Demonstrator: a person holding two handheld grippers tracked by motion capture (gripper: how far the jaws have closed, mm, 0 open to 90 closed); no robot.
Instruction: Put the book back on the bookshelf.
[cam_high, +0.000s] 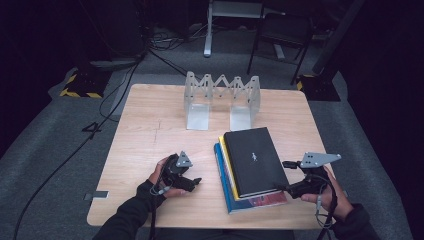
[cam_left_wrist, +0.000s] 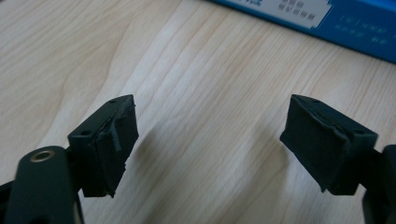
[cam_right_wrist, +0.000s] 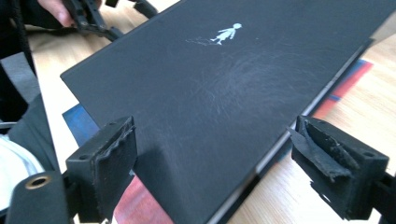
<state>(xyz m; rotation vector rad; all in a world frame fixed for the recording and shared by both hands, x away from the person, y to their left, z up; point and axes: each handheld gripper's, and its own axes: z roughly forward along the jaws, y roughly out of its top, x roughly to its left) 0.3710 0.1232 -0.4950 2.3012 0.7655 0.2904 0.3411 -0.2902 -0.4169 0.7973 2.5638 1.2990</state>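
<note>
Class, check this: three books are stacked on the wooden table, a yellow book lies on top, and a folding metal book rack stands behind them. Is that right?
Not quite. The top book is the black book, as the high view shows; the yellow book lies just under it, above the blue book. The stack sits on the table, with the book rack behind.

Black book (cam_high: 256, 160) covers most of the yellow book (cam_high: 223, 156) and blue book (cam_high: 226, 189); only their left and near margins show. Blue book (cam_left_wrist: 327, 18) cut off by top edge in left gripper view; cover print blurred, unreadable. White figure (cam_right_wrist: 227, 32) on black cover too small to identify.
</note>
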